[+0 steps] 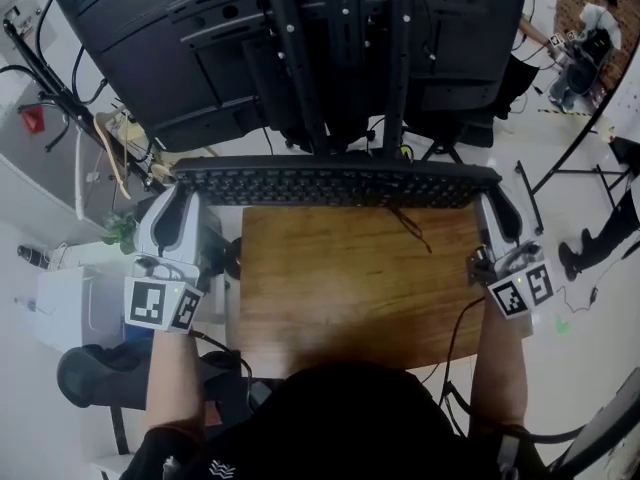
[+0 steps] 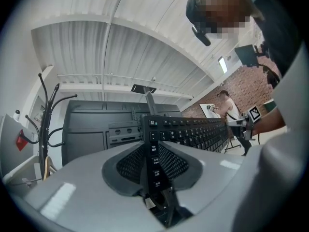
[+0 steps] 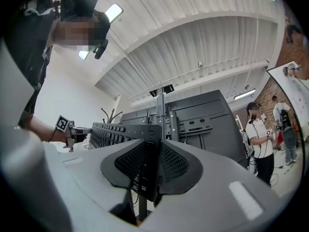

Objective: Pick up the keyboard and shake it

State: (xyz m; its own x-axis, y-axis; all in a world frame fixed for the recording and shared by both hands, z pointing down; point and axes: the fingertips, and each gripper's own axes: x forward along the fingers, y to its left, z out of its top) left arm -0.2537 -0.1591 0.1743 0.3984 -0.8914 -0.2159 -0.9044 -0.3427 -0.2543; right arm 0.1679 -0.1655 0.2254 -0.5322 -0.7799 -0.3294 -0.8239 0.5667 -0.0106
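Left claw [image 2: 153, 149] was clamped on the left short end of the keyboard [image 1: 335, 181], its two dark ribbed pads pressing either side of the thin black edge beside the Tab and Caps keys. Right claw [image 3: 147, 166] was clamped the same way on the opposite short end, near the corner bearing the maker's round logo.

From the head view, the long black keyboard stretched level between the two claws, keys facing up toward the person. It was held over the far edge of a wooden table [image 1: 350, 308]. It appeared to be off the tabletop, though the gap could not be seen directly. A thin dark cable [image 1: 410, 230] trailed from its underside across the wood. Just behind it stood the back of a large black screen [image 1: 200, 38] on its stand. Bare forearms ran back from each claw toward the camera.

By my reading, the pick-up was complete and the shaking step was in hand or about to start. The next move would call for both hands rising and falling together, so that neither end twisted out of its pads. The grip would need to stay firm at both ends. The strokes should be kept short and clear of the screen behind, with enough slack left in the cable.
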